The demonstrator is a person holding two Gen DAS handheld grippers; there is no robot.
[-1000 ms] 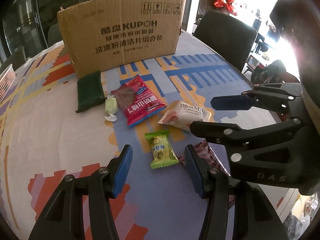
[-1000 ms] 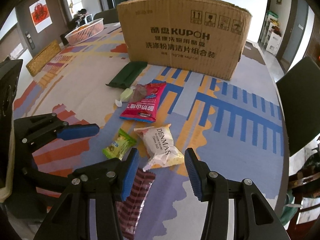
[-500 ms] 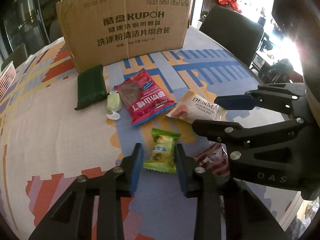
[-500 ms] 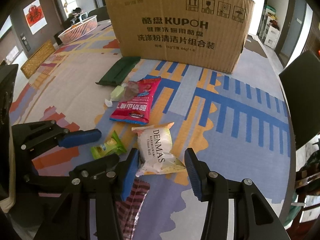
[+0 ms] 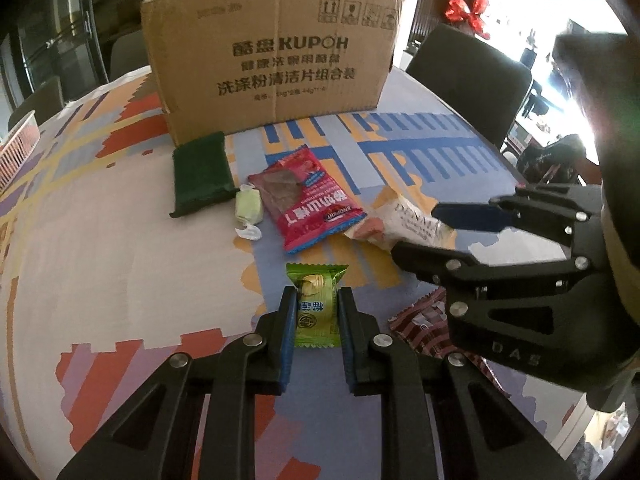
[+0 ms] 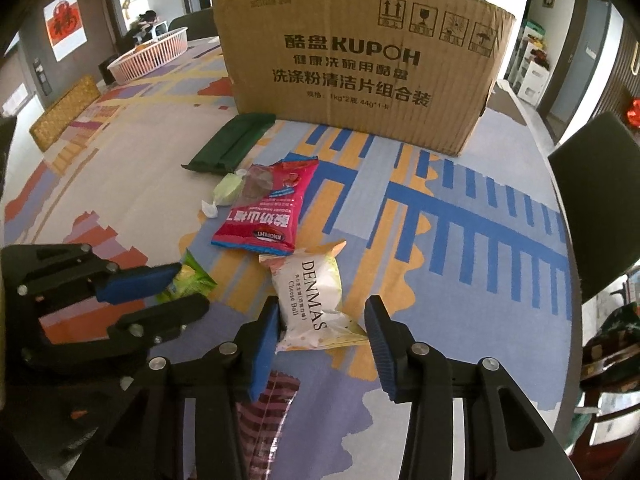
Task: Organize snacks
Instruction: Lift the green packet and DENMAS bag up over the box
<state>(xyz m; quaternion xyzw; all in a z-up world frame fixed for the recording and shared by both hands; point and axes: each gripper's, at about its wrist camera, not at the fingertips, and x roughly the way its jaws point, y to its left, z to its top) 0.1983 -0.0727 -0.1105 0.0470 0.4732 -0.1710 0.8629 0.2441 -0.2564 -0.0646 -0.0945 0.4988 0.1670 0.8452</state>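
Note:
My left gripper (image 5: 316, 312) is shut on a small green snack packet (image 5: 316, 304) that lies on the table; it also shows in the right wrist view (image 6: 188, 280). My right gripper (image 6: 320, 320) is open, its jaws on either side of a white DENMAS Cheese Ball packet (image 6: 316, 304), seen partly in the left wrist view (image 5: 396, 220). A red snack bag (image 5: 308, 200), a pale green wrapped candy (image 5: 248, 206) and a dark green packet (image 5: 200, 172) lie further back. A striped red packet (image 5: 424, 320) lies under the right gripper. A large cardboard box (image 5: 276, 56) stands behind them.
The table (image 5: 100, 260) has a colourful patterned cloth. A pink-white basket (image 6: 152, 56) and a woven mat (image 6: 64, 112) sit at the far left. Dark chairs (image 5: 468, 76) stand on the right side, beyond the table edge.
My left gripper moved forward and closed on the green packet. My right gripper moved forward so that its open jaws now flank the DENMAS packet.

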